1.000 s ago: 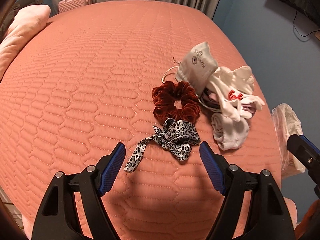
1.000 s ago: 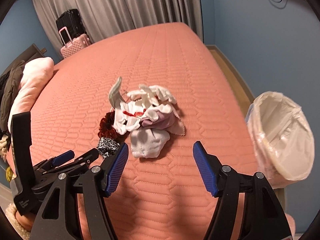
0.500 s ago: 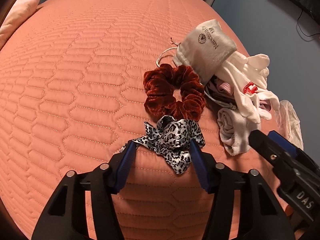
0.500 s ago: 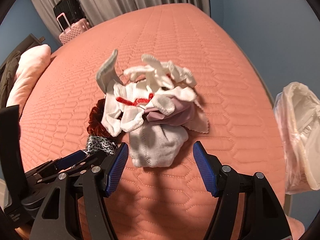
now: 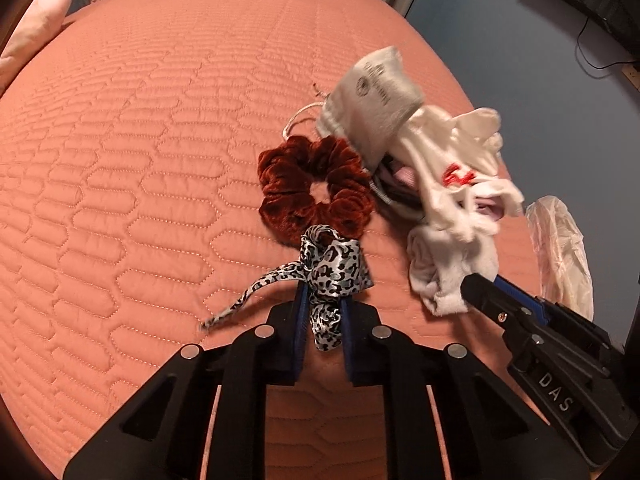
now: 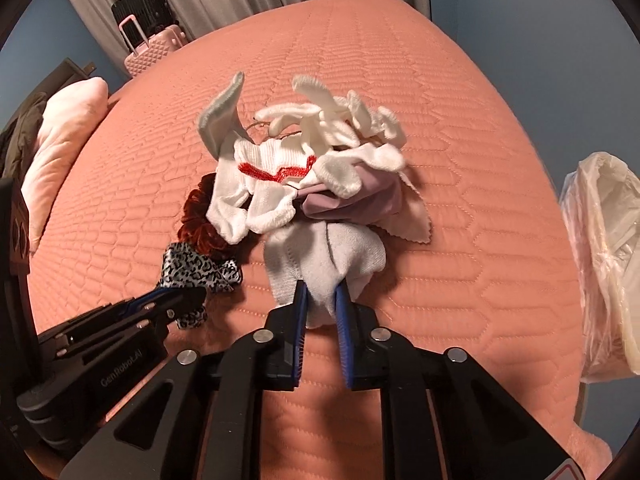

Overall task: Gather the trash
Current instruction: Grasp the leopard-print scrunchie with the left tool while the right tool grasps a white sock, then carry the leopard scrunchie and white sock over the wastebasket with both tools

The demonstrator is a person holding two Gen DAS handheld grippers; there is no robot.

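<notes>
My left gripper (image 5: 323, 312) is shut on a leopard-print ribbon scrunchie (image 5: 334, 266), which also shows in the right wrist view (image 6: 192, 270). My right gripper (image 6: 320, 304) is shut on a balled white sock (image 6: 326, 258), seen in the left wrist view (image 5: 452, 272). Behind them lie a dark red velvet scrunchie (image 5: 312, 190), white gloves with red trim (image 6: 280, 184), a grey drawstring pouch (image 5: 376, 96) and a mauve cloth (image 6: 360, 200), all on the salmon quilted bed (image 5: 140, 140).
A bin lined with a clear plastic bag (image 6: 604, 248) stands off the bed's right side. A pink pillow (image 6: 64, 140) lies at the left. Pink and black suitcases (image 6: 150, 38) stand by the curtain beyond the bed.
Both grippers moved forward and closed: the left onto the leopard scrunchie, the right onto the balled white sock. The pile has shifted slightly.
</notes>
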